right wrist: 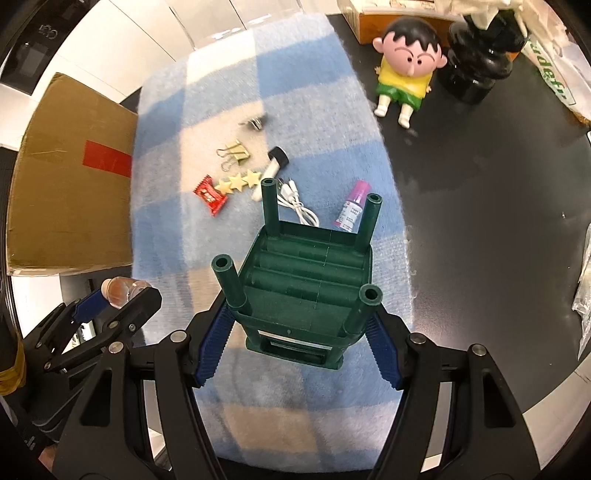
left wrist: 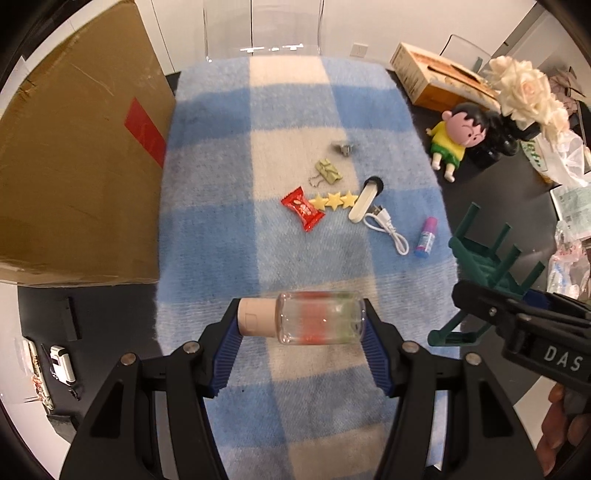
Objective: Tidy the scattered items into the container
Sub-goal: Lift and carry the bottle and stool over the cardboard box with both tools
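Observation:
My left gripper (left wrist: pixel 301 325) is shut on a clear glass bottle (left wrist: pixel 319 322) with a tan cap, held sideways above the blue checked blanket (left wrist: pixel 258 155). My right gripper (right wrist: pixel 299 321) is shut on a small green toy stool (right wrist: pixel 306 288), legs pointing up; it also shows in the left wrist view (left wrist: pixel 487 266). On the blanket lie a red candy (left wrist: pixel 303 208), a yellow star strip (left wrist: pixel 334 201), a binder clip (left wrist: pixel 327 171), a white tube (left wrist: pixel 364 201), a white cable (left wrist: pixel 388 230), a purple-capped tube (left wrist: pixel 426 236) and a small metal piece (left wrist: pixel 343 147). A big cardboard box (left wrist: pixel 77 166) stands at the left.
A cartoon boy figurine (left wrist: pixel 456 136), a black vase with cream roses (left wrist: pixel 524 92), a wooden box (left wrist: pixel 436 75) and plastic bags (left wrist: pixel 565 162) crowd the black table at the right. A clear chair (left wrist: pixel 264 26) stands behind the table. Small items lie at lower left (left wrist: pixel 61 363).

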`<action>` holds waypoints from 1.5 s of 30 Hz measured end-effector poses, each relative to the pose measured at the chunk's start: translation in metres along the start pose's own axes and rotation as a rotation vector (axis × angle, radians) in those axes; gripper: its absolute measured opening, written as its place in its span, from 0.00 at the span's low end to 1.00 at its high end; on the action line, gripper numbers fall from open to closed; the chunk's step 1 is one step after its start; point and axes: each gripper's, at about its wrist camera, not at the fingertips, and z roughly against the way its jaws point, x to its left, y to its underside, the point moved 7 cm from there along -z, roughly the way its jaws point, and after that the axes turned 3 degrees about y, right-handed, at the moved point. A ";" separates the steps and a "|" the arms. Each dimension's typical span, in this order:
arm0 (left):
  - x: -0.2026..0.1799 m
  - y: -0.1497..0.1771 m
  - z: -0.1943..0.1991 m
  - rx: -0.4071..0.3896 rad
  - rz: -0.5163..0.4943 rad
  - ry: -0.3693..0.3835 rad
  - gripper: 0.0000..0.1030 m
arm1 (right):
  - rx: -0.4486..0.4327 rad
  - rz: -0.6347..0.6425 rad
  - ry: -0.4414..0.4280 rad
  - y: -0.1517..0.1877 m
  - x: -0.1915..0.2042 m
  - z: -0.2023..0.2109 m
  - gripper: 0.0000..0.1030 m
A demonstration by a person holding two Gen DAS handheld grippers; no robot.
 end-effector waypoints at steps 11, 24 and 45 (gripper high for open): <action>0.003 -0.006 0.052 -0.076 0.030 0.000 0.57 | -0.061 0.023 -0.002 0.005 0.013 0.035 0.68; 0.004 0.002 0.097 -0.134 0.063 0.012 0.57 | -0.118 0.076 0.017 0.027 0.020 0.072 0.68; 0.012 0.006 0.137 -0.210 0.087 0.045 0.57 | -0.158 0.098 0.041 0.042 0.026 0.108 0.68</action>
